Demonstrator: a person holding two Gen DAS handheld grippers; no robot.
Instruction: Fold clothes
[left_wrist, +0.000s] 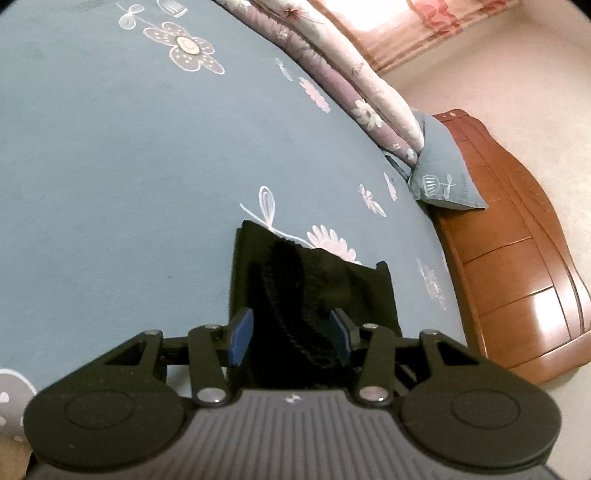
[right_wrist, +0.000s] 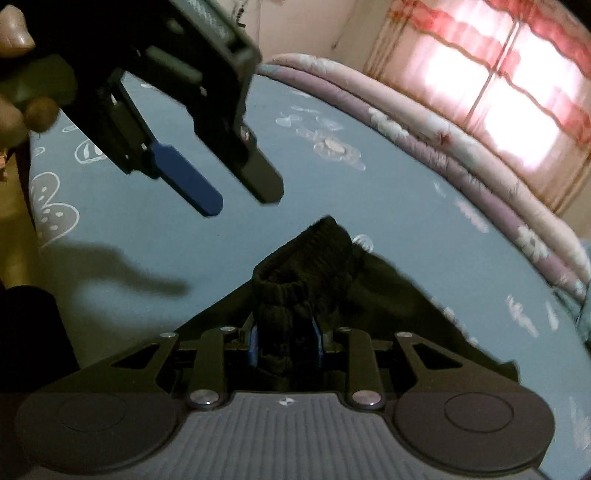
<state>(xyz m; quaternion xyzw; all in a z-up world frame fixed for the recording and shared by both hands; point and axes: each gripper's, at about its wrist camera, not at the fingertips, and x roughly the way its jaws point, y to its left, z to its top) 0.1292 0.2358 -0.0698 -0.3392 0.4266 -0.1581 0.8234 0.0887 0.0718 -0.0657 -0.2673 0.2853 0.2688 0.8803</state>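
A black garment (right_wrist: 388, 295) with a ribbed knit band (right_wrist: 314, 254) lies partly on the blue floral bed sheet (right_wrist: 155, 243). My right gripper (right_wrist: 284, 339) is shut on the bunched ribbed band and lifts that end off the sheet. My left gripper (right_wrist: 240, 199) hangs in the air above and to the left of the band, fingers apart and nothing between them. In the left wrist view the garment (left_wrist: 332, 280) lies just beyond the left gripper (left_wrist: 291, 332), seen through the gap between its blue pads (left_wrist: 242, 339). The right gripper does not show in that view.
A folded purple and pink quilt (right_wrist: 461, 155) runs along the far side of the bed, with a blue pillow (left_wrist: 439, 166) at its end. A wooden bed board (left_wrist: 517, 258) edges the mattress. A curtained window (right_wrist: 517, 85) glows behind. A person's hand (right_wrist: 14, 33) holds the left gripper.
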